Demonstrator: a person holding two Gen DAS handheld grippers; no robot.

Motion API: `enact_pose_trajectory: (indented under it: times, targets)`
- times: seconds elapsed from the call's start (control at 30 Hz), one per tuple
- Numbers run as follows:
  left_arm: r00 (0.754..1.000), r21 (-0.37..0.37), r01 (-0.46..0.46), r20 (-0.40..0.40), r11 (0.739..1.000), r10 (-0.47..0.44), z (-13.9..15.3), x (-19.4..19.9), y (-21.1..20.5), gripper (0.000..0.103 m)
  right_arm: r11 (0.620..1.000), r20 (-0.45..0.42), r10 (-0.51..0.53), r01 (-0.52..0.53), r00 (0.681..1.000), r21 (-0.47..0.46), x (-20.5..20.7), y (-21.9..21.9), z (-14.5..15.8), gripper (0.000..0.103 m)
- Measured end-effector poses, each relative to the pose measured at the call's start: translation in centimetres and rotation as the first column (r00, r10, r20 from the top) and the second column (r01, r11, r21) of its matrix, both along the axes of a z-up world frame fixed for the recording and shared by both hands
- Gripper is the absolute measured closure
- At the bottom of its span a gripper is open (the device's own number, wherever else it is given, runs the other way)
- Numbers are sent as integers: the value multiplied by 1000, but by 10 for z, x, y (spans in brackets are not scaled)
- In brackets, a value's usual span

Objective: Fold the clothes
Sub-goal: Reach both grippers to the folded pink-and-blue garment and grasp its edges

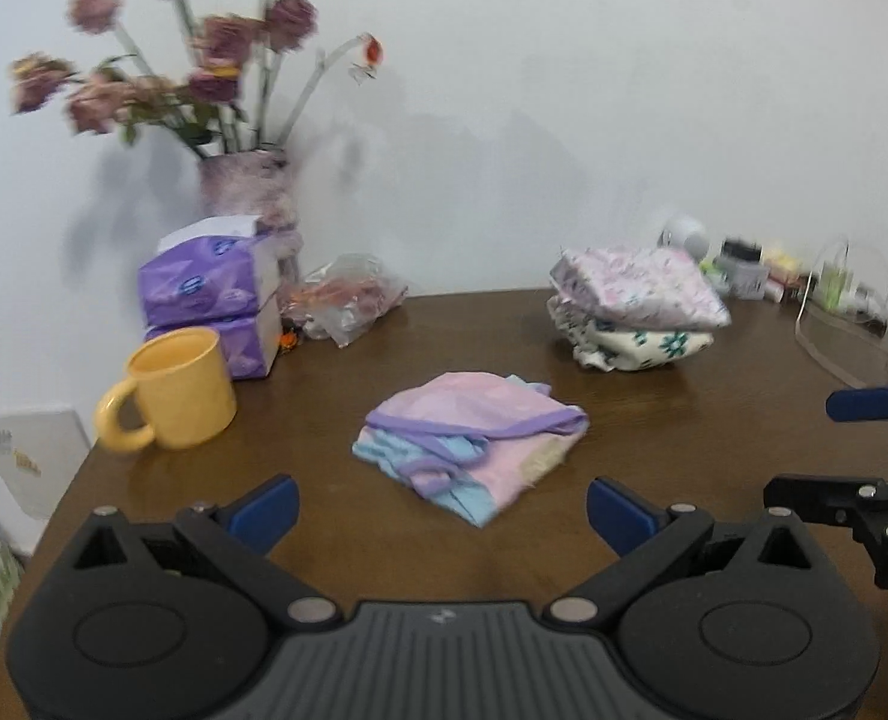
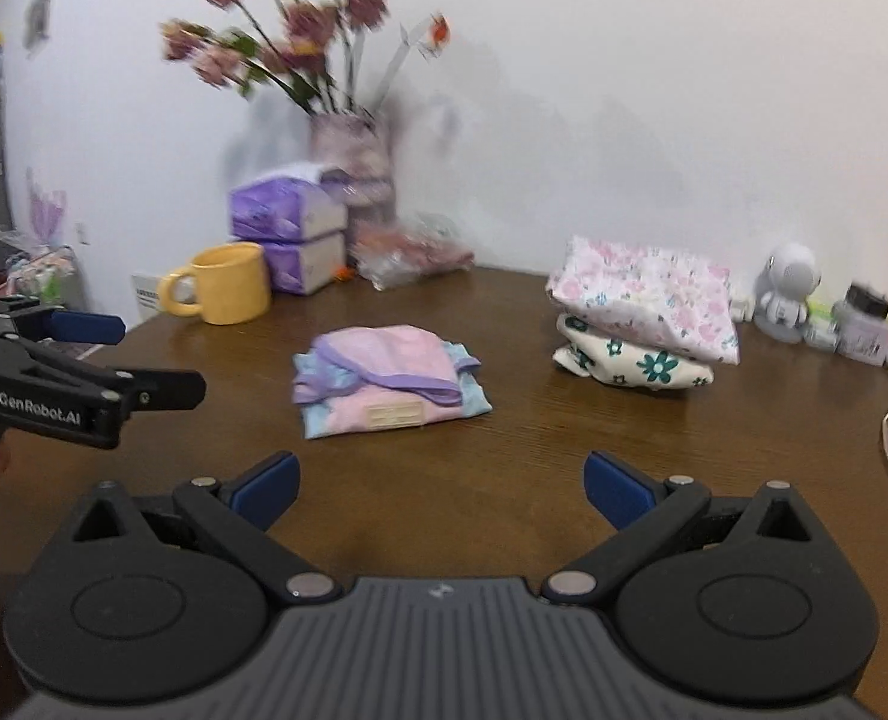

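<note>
While both tools hover above the near edge of the brown desk (image 1: 654, 438), left tool (image 1: 441, 513) and right tool (image 2: 441, 489) spread wide, gripping nothing. Folded pink-and-blue garment (image 2: 384, 381) flat mid-desk; stack of two folded clothes (image 2: 645, 321) far right.

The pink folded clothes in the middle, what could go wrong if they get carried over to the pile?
1. The pink garment is only loosely folded, with purple-trimmed edges sticking out, so it may fall open when lifted.
2. The stack of folded clothes already leans, its top piece overhanging; adding another could topple it.
3. The yellow mug stands nearby, and a wide swing of the left hand-held gripper might knock it.
</note>
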State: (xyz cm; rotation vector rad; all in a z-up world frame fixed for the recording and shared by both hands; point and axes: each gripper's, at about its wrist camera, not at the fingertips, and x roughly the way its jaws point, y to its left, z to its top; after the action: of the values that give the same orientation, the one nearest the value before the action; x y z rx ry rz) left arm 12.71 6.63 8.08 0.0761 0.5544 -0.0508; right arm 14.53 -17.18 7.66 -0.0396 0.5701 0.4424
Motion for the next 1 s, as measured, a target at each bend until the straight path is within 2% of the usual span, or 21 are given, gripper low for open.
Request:
enact_pose_trajectory:
  times: [0.13,0.27,0.33,0.4,0.47,0.57,0.6,0.63,0.83,1.0]
  targets:
    - [993,153,111,-52,982,-104,-22,59,-15,6,999,-57,-29,27,998,-39,48,18,-5,1]
    - [974,227,214,-120,950,-191,-52,110,-30,11,998,-108,-49,45,993,-36,86,23,-20,9]
    - [971,244,228,-134,943,-201,-63,130,-34,16,998,-134,-56,53,989,-27,103,23,-28,14]
    - [969,235,237,-122,943,-213,-68,146,-34,19,998,-157,-56,56,986,-5,118,19,-34,20]
    - [964,207,256,-126,944,-234,-71,159,-32,26,998,-167,-60,62,984,7,128,15,-38,21]
    - [948,121,294,-160,948,-274,-71,172,-25,64,999,-158,-35,38,987,15,138,15,-38,23]
    - [945,70,298,-165,952,-284,-70,174,-18,83,1000,-148,-24,25,989,7,141,18,-38,24]
    - [948,59,287,-162,956,-274,-68,176,-14,95,1000,-138,-12,12,990,-1,143,20,-37,24]
    - [966,53,250,-87,967,-245,-55,167,5,100,997,-95,55,-60,994,-49,157,46,-38,24]
    - [977,72,206,48,976,-210,-15,139,19,101,991,-52,109,-113,993,-79,157,75,-38,25]
